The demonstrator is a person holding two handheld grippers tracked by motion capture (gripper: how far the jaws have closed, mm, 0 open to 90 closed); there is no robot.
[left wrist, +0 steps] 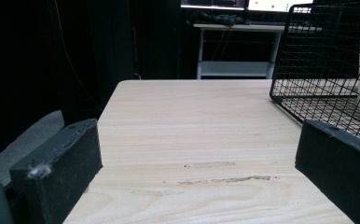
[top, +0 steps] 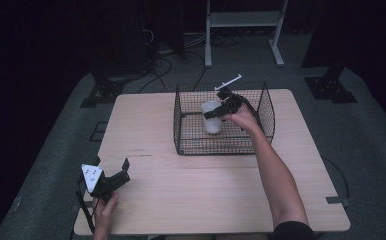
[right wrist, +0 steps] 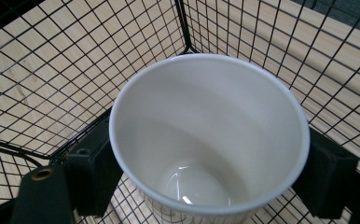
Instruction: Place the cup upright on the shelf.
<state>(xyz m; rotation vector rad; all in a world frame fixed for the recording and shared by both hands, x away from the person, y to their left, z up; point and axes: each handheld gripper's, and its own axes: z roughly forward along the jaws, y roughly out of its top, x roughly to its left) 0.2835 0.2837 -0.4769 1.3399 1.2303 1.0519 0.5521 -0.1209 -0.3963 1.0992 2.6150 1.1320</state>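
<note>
Left gripper (top: 112, 176) rests at seven o'clock on the table (top: 206, 200), jaws spread wide with nothing between them, pointing toward two o'clock. Farther off, at twelve o'clock, the right gripper (top: 216, 111) reaches into the wire basket (top: 181, 125), its jaws clamped on the white cup's (top: 211, 120) sides, the cup upright and empty.

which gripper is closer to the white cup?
Right. The right gripper is inside the wire basket, its jaws on either side of the white cup. The left gripper is open over the table's near left corner, outside the basket.
</note>
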